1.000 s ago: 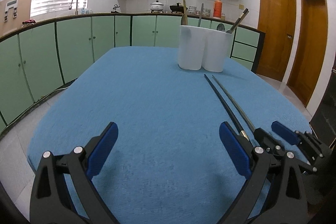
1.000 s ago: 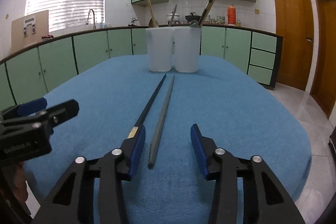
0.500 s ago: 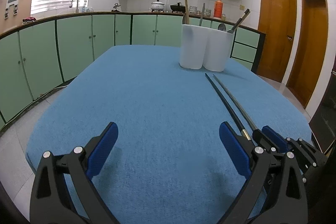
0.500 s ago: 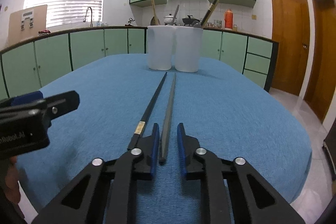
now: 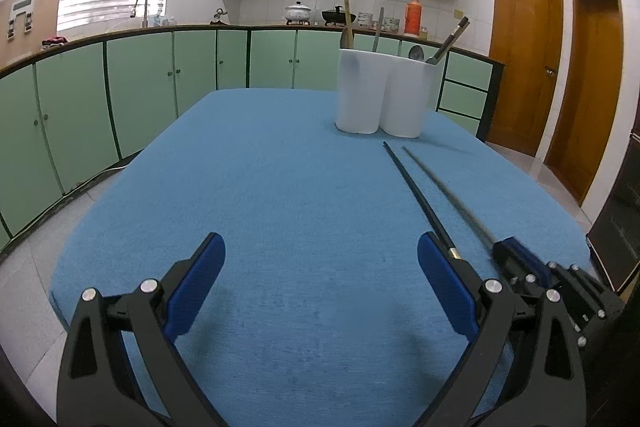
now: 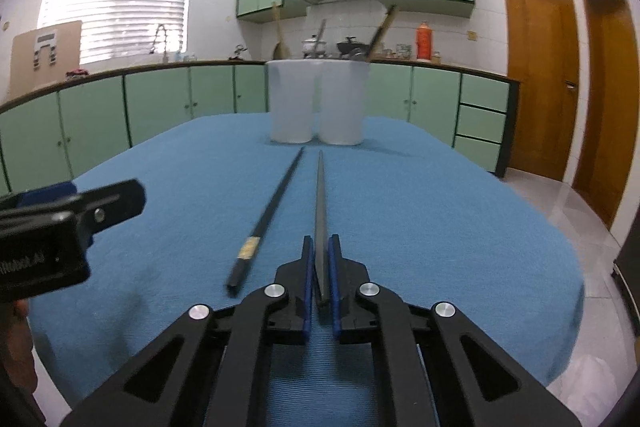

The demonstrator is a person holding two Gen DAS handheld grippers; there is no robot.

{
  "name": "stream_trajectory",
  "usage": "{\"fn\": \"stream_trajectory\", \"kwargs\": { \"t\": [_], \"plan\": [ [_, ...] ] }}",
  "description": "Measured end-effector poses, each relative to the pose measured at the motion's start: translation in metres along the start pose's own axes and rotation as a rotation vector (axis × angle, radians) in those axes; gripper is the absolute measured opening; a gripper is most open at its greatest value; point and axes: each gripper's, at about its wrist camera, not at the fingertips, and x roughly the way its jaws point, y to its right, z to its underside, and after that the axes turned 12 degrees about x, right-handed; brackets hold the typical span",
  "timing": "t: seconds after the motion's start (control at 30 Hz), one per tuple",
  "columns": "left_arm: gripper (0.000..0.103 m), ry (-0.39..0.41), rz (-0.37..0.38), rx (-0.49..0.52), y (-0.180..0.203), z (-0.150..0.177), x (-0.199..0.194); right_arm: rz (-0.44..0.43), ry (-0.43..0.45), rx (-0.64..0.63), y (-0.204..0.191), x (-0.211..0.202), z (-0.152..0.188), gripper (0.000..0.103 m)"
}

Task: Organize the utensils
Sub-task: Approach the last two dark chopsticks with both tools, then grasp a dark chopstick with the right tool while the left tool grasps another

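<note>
Two long chopsticks point toward a white two-cup utensil holder (image 6: pixel 318 101) (image 5: pixel 380 93) at the far end of the blue-clothed table (image 6: pixel 440 211) (image 5: pixel 260 187). My right gripper (image 6: pixel 319 259) is shut on the near end of the grey chopstick (image 6: pixel 320 203), whose tip is tilted up off the cloth. The black chopstick (image 6: pixel 272 207) (image 5: pixel 416 191) lies flat just left of it. In the left wrist view the grey chopstick (image 5: pixel 444 187) runs into the right gripper (image 5: pixel 520 259). My left gripper (image 5: pixel 318 275) is open over bare cloth, its pads holding nothing.
The holder carries a wooden spatula (image 5: pixel 347 21), a spoon and dark chopsticks (image 5: pixel 450 41). Green cabinets (image 5: pixel 140 95) curve round the room behind the table. Wooden doors (image 6: pixel 540 79) stand at the right. The left gripper's body (image 6: pixel 52 243) sits at the table's left edge.
My right gripper's jaws came together on the grey chopstick's near end and raised it slightly; the black chopstick now lies outside them. My left gripper stayed put.
</note>
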Motion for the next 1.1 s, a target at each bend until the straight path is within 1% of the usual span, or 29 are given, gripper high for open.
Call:
{"fn": "stream_trajectory", "kwargs": {
  "t": [0.27, 0.37, 0.5, 0.53, 0.57, 0.7, 0.77, 0.87, 0.97, 1.1],
  "plan": [
    [0.094, 0.001, 0.04, 0.012, 0.023, -0.005, 0.007, 0.081, 0.027, 0.127, 0.048, -0.005, -0.02, 0.007],
    [0.094, -0.007, 0.068, 0.016, 0.037, -0.006, 0.013, 0.106, 0.046, 0.142, 0.061, -0.009, -0.024, 0.007],
    [0.093, -0.012, 0.081, 0.029, 0.054, -0.005, 0.02, 0.12, 0.049, 0.155, 0.075, -0.009, -0.027, 0.007],
    [0.09, -0.014, 0.08, 0.032, 0.058, -0.004, 0.021, 0.121, 0.049, 0.158, 0.078, -0.009, -0.027, 0.007],
    [0.082, -0.016, 0.08, 0.035, 0.061, -0.005, 0.022, 0.121, 0.05, 0.159, 0.08, -0.01, -0.027, 0.007],
    [0.074, -0.039, 0.074, 0.04, 0.069, -0.003, 0.03, 0.12, 0.057, 0.161, 0.085, -0.013, -0.026, 0.007],
    [0.067, -0.046, 0.07, 0.037, 0.072, -0.002, 0.032, 0.12, 0.06, 0.161, 0.087, -0.014, -0.026, 0.007],
    [0.06, -0.049, 0.05, 0.029, 0.076, -0.001, 0.034, 0.117, 0.06, 0.168, 0.088, -0.013, -0.025, 0.007],
    [0.056, -0.044, 0.035, 0.022, 0.079, 0.001, 0.033, 0.114, 0.061, 0.171, 0.09, -0.014, -0.023, 0.007],
    [0.048, -0.037, 0.012, 0.036, 0.088, 0.003, 0.033, 0.111, 0.061, 0.178, 0.093, -0.016, -0.023, 0.007]
  ]
}}
